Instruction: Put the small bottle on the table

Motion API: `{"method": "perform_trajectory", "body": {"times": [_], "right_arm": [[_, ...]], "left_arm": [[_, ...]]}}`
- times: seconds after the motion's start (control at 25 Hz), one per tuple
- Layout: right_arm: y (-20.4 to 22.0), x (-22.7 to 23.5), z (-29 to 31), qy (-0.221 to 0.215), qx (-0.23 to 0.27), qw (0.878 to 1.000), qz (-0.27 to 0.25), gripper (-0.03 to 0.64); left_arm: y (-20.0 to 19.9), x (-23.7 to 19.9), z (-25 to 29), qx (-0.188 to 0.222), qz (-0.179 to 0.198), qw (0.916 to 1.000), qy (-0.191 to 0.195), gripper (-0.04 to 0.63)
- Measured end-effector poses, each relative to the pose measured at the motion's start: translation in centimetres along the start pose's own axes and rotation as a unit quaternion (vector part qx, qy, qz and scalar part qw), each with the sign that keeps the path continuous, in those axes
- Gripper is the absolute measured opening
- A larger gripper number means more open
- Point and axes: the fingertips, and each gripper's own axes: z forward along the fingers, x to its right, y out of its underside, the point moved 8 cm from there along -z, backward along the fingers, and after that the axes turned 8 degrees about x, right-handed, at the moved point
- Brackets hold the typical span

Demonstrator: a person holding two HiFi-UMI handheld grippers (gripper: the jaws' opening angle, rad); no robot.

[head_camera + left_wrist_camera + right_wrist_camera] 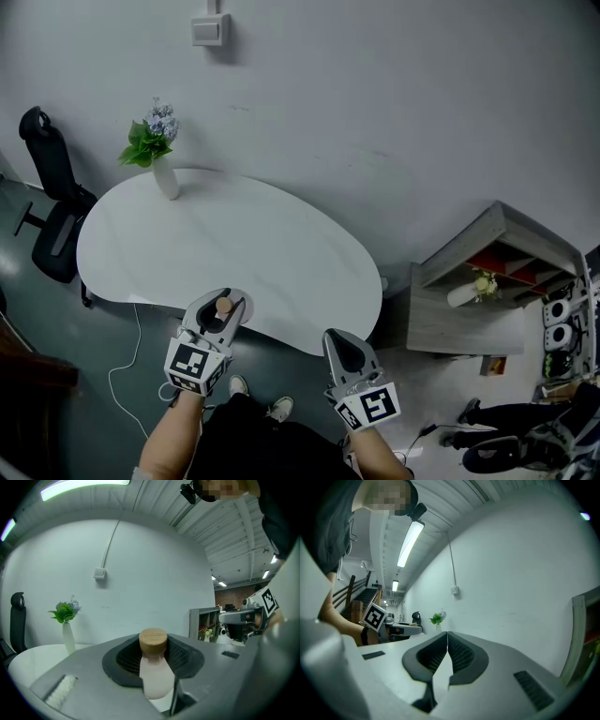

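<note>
A small pale pink bottle (154, 676) with a wooden cap (224, 306) stands upright between the jaws of my left gripper (219, 309), which is shut on it. The bottle hangs above the near edge of the white oval table (281, 262). My right gripper (344, 351) is shut with nothing in it, its jaws meeting tip to tip in the right gripper view (447, 641). It hovers just off the table's near right edge, over the floor.
A white vase with green leaves and blue flowers (157, 150) stands at the table's far left. A black office chair (52, 202) is left of the table. A grey shelf unit (492, 281) stands to the right. A white cable (127, 361) runs on the floor.
</note>
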Motion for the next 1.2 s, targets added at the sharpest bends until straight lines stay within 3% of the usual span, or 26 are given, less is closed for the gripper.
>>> {"method": "perform_trajectory", "body": {"times": [0.36, 0.92, 1.2], "right_arm": [[1.3, 1.7, 2.2, 0.011, -0.019, 1.000, -0.006, 0.006], [2.8, 2.8, 16.6, 0.056, -0.058, 0.997, -0.016, 0.006], [3.3, 3.0, 20.0, 0.078, -0.064, 0.995, -0.014, 0.006]], "left_arm": [[1.3, -2.2, 3.0, -0.001, -0.004, 0.9999, 0.016, 0.119], [3.5, -12.7, 10.6, -0.030, -0.019, 0.9939, 0.104, 0.118], [4.2, -15.0, 13.6, -0.033, -0.025, 0.9903, 0.133, 0.118]]}}
